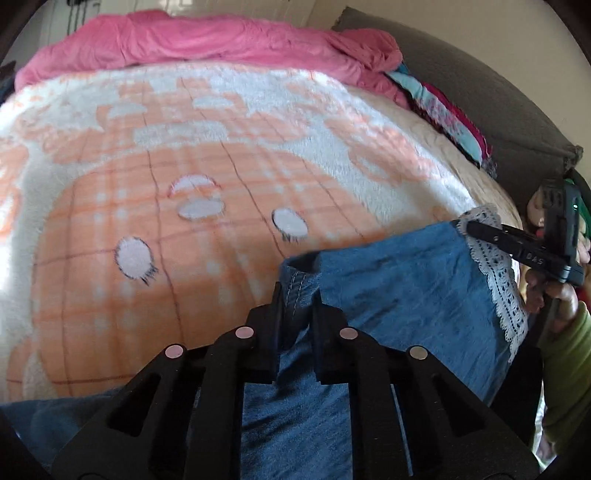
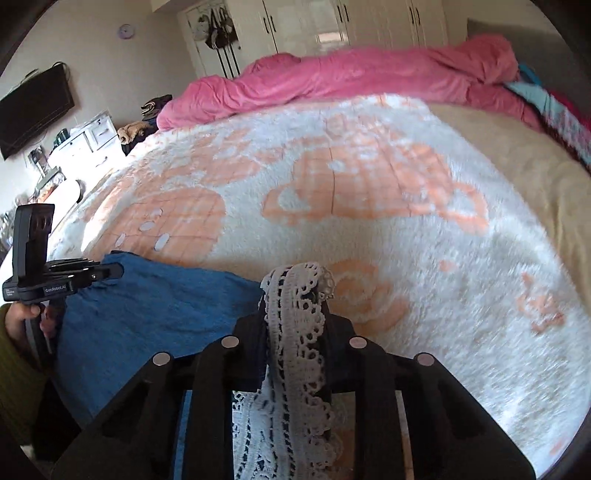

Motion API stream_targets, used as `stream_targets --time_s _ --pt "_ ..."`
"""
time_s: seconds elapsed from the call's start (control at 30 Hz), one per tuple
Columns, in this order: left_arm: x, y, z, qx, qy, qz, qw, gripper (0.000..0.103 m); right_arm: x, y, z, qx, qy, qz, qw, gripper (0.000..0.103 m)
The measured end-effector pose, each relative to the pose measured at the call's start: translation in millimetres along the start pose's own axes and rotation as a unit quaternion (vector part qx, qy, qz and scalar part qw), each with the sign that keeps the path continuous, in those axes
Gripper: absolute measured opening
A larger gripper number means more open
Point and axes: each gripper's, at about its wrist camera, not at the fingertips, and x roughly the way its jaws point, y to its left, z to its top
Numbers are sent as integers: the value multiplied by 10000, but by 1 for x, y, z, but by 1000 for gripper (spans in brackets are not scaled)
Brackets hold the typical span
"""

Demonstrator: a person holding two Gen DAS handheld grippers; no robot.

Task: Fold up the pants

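Note:
Blue denim pants (image 1: 399, 295) with a white lace hem (image 1: 495, 273) lie at the near edge of a fluffy peach-and-white blanket (image 1: 184, 147). My left gripper (image 1: 298, 299) is shut on a stitched blue denim edge. In the right wrist view my right gripper (image 2: 295, 314) is shut on the lace hem (image 2: 295, 332), which drapes between the fingers. The left gripper (image 2: 116, 271) shows at the pants' (image 2: 159, 310) left corner, held by a hand in a green sleeve. From the left wrist view the right gripper (image 1: 471, 227) pinches the lace corner.
A rumpled pink duvet (image 1: 203, 40) lies across the far side of the bed, with colourful clothes (image 1: 443, 110) and a grey headboard (image 1: 480, 92) to the right. A wall TV (image 2: 33, 107), white drawers (image 2: 92, 140) and wardrobes (image 2: 332, 26) stand beyond the bed.

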Motion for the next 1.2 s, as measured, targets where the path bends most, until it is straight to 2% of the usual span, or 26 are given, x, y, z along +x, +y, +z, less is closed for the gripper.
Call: stream_targets --time_s 0.13,0.2,0.3,0.47,0.57,0.63,0.67,0.7,0.73,0.8,0.83,0.87,0.93,1.0,1.2 --pt "-8 -4 17 117 -199 248 9994 6 -6 5 27 -269 -272 -41 9993 21" --pt "-7 -4 27 165 -239 465 9985 6 1 7 43 -319 -257 -47 9991 21" --pt "1 2 37 43 -221 588 9980 6 21 3 59 -421 -107 -195 9989 21" --pt "29 12 27 -83 28 808 9967 8 66 -11 50 -338 464 -468 9973 21" --pt "35 19 18 -189 -4 724 9972 10 83 -14 38 -384 604 -665 9952 22" --pt "34 23 18 -262 -22 655 9975 12 82 -12 36 -496 496 -944 9931 37" --pt "34 23 17 -268 -32 649 9975 12 81 -12 35 -513 463 -1018 9924 41" --pt "34 23 17 -279 -46 641 9975 12 79 -12 33 -514 402 -1076 9920 51" --pt "32 24 17 -305 -71 644 9974 15 76 -14 32 -464 312 -1145 9918 57" --pt "25 24 16 -354 -210 743 9964 27 62 -22 32 -267 -35 -1087 9937 58" --pt "18 23 15 -371 -301 843 9953 41 50 -27 30 -124 -255 -1067 9939 62" --pt "13 22 14 -369 -347 862 9950 50 41 -31 27 -5 -386 -1060 9936 65" --pt "-2 19 8 -344 -478 841 9947 50 22 -37 20 229 -623 -1035 9924 67" --pt "-16 16 -1 -320 -525 983 9933 50 7 -40 10 434 -690 -955 9921 67" --pt "-49 7 -26 -298 -643 946 9930 57 -32 -43 -26 1100 -896 -540 9884 68"
